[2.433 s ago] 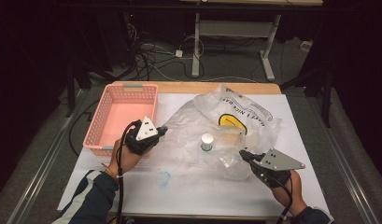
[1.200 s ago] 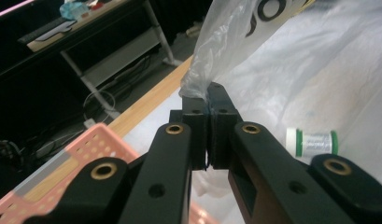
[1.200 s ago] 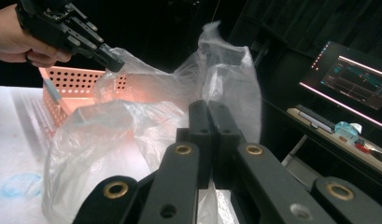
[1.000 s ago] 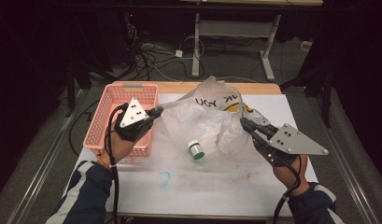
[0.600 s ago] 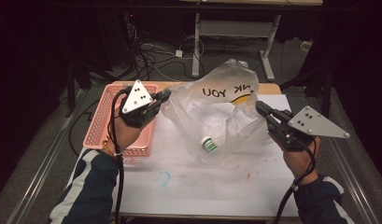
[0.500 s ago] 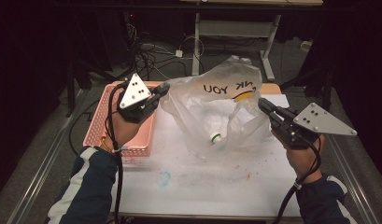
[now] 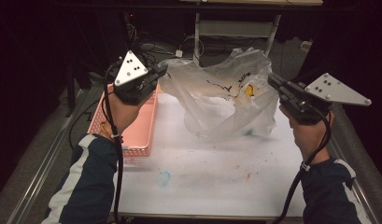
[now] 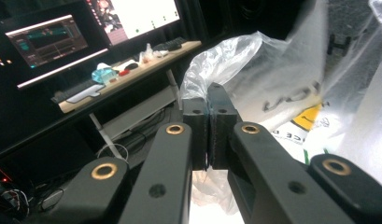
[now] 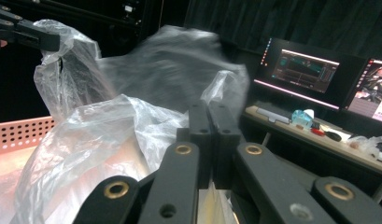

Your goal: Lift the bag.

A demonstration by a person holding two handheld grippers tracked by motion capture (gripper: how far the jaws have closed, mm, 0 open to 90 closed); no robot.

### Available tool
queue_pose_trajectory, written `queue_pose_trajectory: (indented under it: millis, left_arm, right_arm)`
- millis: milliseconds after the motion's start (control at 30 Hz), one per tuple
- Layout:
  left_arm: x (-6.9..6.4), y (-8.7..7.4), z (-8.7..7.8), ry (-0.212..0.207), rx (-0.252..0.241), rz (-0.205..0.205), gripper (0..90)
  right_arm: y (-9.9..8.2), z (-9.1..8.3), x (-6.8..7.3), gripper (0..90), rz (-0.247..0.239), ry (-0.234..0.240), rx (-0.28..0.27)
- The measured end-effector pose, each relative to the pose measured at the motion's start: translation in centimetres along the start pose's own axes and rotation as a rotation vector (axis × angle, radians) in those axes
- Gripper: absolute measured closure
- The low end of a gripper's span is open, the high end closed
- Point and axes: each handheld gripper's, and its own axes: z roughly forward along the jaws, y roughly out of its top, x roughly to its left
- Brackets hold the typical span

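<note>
A clear plastic bag [image 7: 226,105] with black lettering and a yellow print hangs above the white table [image 7: 212,186], stretched between both grippers. My left gripper [image 7: 158,74] is shut on the bag's left edge, above the pink basket [image 7: 132,126]. My right gripper [image 7: 272,79] is shut on the bag's right edge. In the left gripper view the jaws [image 8: 208,100] pinch a fold of the bag [image 8: 277,79]. In the right gripper view the gripper [image 9: 208,114] clamps the bag [image 9: 109,140], and the left gripper [image 9: 25,29] holds the far corner. The bag's contents are blurred.
The pink perforated basket [image 9: 20,133] stands at the table's left edge. A small pale blue thing [image 7: 163,178] lies on the table near the front, among red and dark specks. A desk with monitors [image 9: 296,65] and a metal frame [image 7: 235,28] stand beyond the table.
Both grippers have lifted the bag off the table and pulled its edges apart. A small white, green-capped bottle slid down inside the bag as it rose.
</note>
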Motion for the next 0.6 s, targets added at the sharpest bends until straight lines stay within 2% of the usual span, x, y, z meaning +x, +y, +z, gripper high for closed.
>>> queue_pose_trajectory:
  millis: [167, 267, 400, 600]
  left_arm:
    - [0.2, 0.8, -0.3, 0.016, -0.019, 0.002, 86.4]
    - [0.3, 0.6, 0.2, 0.017, -0.019, 0.003, 86.3]
    - [0.2, -0.5, 1.8, 0.022, -0.001, 0.004, 86.2]
    - [0.1, -1.8, 4.4, 0.008, 0.009, -0.020, 86.1]
  right_arm:
    - [1.8, -0.5, 0.1, 90.0, -0.006, 0.010, -0.032]
    - [2.3, -0.5, 0.3, 90.0, -0.025, 0.006, -0.039]
    - [1.4, 0.8, -0.3, 90.0, -0.012, -0.013, -0.009]
    - [-0.6, 2.8, -1.7, 90.0, 0.013, -0.054, 0.053]
